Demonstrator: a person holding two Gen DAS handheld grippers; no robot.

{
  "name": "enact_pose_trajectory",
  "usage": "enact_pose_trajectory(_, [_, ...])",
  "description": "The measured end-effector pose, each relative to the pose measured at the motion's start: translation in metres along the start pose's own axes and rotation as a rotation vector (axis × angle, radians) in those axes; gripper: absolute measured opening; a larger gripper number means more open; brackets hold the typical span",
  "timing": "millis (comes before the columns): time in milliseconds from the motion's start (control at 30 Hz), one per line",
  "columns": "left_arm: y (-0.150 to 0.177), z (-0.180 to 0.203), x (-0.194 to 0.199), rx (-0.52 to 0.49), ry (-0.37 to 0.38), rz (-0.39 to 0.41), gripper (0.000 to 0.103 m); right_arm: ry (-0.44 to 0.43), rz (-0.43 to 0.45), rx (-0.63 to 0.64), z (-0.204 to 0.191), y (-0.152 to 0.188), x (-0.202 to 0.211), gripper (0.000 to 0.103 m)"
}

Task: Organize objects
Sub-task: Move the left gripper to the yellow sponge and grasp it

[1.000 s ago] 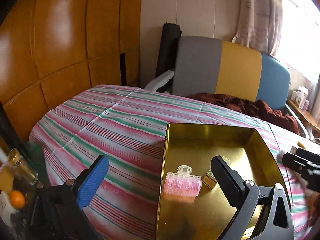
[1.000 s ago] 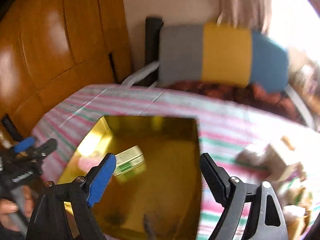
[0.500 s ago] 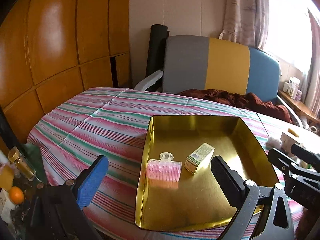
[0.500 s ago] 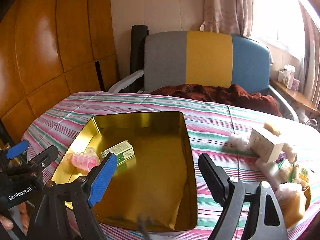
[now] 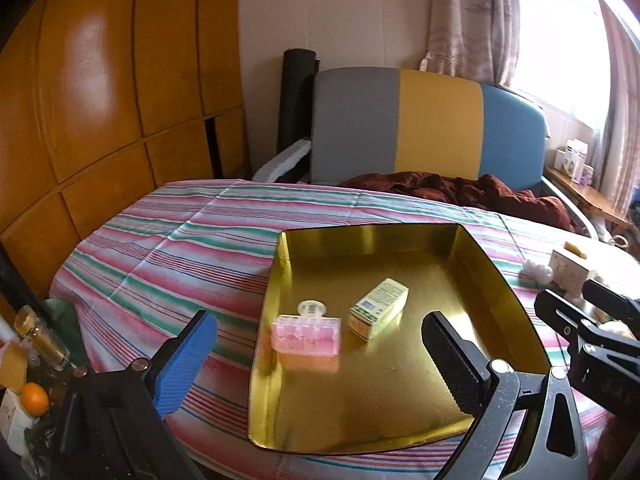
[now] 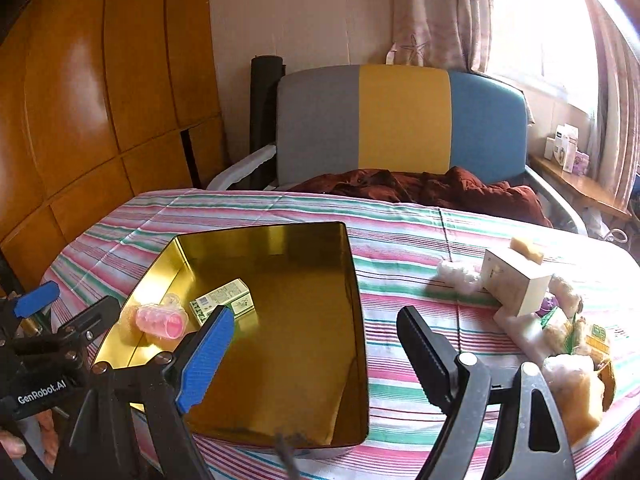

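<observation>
Right wrist view shows both grippers, left (image 6: 60, 312) and right (image 6: 316, 344), with fingers open and empty. 2 items lie in the gold tray (image 6: 352, 280); the white box (image 6: 514, 286) on the counter (image 6: 400, 248) looks light and stiff, best gripped across its flat sides.

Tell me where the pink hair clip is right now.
The pink hair clip lies inside the gold tray, near its left wall in the left wrist view, just left of the small green box.
</observation>
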State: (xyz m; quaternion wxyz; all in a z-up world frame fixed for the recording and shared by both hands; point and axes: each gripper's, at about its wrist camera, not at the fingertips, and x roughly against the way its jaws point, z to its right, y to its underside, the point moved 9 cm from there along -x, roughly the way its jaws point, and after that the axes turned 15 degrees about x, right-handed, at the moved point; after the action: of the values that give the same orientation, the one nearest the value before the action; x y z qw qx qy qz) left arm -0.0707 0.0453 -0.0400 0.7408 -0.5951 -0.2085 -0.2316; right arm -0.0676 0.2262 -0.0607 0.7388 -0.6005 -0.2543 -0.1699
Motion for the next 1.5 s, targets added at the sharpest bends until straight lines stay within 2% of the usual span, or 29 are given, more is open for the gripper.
enact_pose_trajectory(233, [0.011,0.014,-0.004,-0.028,0.028,-0.032,0.103,0.023,-0.024,-0.038,0.019,0.012,0.001,0.085])
enact_pose_trajectory(400, [0.02,0.033,-0.006,-0.075,0.079,-0.057,0.103,0.055,-0.061,-0.083,0.044,0.026,0.001,0.085])
enact_pose_trajectory(567, [0.027,0.059,-0.008,-0.1,0.16,-0.099,0.103,0.117,-0.078,-0.153,0.087,0.039,0.013,0.085])
enact_pose_trajectory(733, [0.036,0.091,-0.012,-0.159,0.218,-0.129,0.103,0.222,-0.089,-0.273,0.156,0.058,0.041,0.085])
enact_pose_trajectory(933, [0.05,0.144,-0.01,-0.262,0.321,-0.166,0.103,0.324,-0.113,-0.417,0.232,0.087,0.08,0.085])
enact_pose_trajectory(1133, [0.074,0.205,-0.002,-0.335,0.49,-0.26,0.102,0.41,-0.148,-0.515,0.287,0.117,0.111,0.085])
enact_pose_trajectory(1267, [0.094,0.248,0.0,-0.386,0.58,-0.326,0.094,0.431,-0.156,-0.548,0.306,0.13,0.126,0.085])
enact_pose_trajectory(1400, [0.119,0.292,0.003,-0.401,0.677,-0.439,0.083,0.444,-0.166,-0.546,0.316,0.14,0.133,0.085])
enact_pose_trajectory(1500, [0.136,0.323,0.01,-0.404,0.746,-0.505,0.081,0.451,-0.17,-0.553,0.322,0.146,0.139,0.085])
